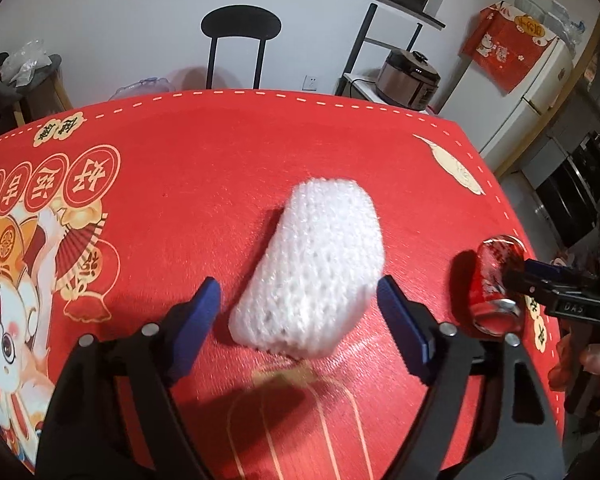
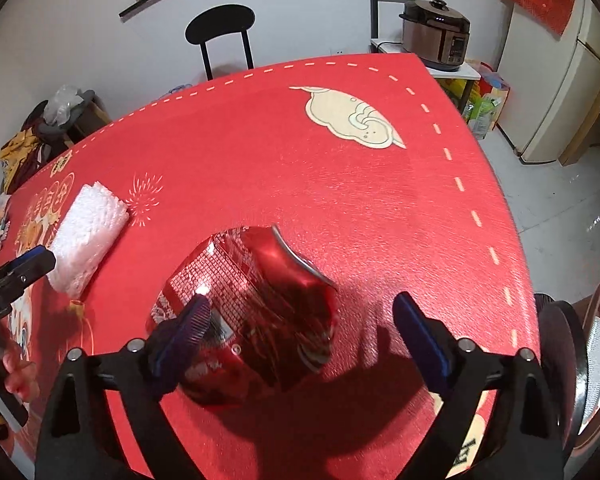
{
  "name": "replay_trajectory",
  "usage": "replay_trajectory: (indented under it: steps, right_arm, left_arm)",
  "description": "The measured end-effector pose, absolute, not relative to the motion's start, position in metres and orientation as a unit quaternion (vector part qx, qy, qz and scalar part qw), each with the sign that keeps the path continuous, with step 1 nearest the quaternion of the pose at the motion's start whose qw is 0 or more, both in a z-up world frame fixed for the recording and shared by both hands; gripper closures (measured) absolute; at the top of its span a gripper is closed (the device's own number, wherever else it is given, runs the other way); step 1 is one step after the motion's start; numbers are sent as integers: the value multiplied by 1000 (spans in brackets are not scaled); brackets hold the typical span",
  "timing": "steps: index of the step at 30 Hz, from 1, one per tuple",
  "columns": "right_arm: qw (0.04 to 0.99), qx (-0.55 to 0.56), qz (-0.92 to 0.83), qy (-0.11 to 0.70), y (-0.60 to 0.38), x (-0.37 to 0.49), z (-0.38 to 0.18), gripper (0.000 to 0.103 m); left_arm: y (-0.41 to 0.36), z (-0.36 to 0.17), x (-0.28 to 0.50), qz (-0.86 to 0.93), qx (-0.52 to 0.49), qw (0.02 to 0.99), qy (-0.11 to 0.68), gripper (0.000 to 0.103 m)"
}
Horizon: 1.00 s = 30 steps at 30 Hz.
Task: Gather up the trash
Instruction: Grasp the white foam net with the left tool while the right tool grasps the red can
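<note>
A white foam net sleeve [image 1: 316, 256] lies on the red tablecloth [image 1: 220, 152]. My left gripper [image 1: 302, 304] stands open astride its near end; the left pad is clear of it and the right pad is at its edge. A crushed red drink can [image 2: 260, 280] lies on its side to the right of the sleeve. My right gripper [image 2: 304, 312] is open around it, with the left fingertip [image 2: 198, 312] at the can's side and the right one well apart. In the right wrist view the sleeve [image 2: 88, 232] and the left gripper [image 2: 24, 268] show at far left.
The table's right edge [image 2: 512, 240] drops to a tiled floor. A black chair [image 1: 240, 24] stands behind the table, with a pressure cooker [image 1: 408, 76] and a fridge [image 1: 540, 80] at the back right. A round metal object [image 2: 592, 360] sits off the near right corner.
</note>
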State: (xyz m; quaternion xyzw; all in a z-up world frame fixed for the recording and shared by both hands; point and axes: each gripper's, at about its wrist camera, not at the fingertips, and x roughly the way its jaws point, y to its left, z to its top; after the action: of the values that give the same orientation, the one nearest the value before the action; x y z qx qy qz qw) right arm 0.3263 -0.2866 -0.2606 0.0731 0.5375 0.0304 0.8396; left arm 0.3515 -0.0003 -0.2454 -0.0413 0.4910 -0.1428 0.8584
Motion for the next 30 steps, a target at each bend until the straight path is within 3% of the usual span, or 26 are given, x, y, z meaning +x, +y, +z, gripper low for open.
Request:
replay_trajectory:
  steps: [12,20,30]
  right_arm:
    - [836,79,58,541,-276,331,-270,19]
    - [828,87,93,547,-263,328,-268,39]
    - [824,88,119,547,-256,309,-260,53]
  left_arm:
    - [-16,-267,363,-160,-21,847,506,21]
    - [-24,-277,360,-167,-21,838,519,24]
    - [-24,-281,344,-167,-32,835,523,34]
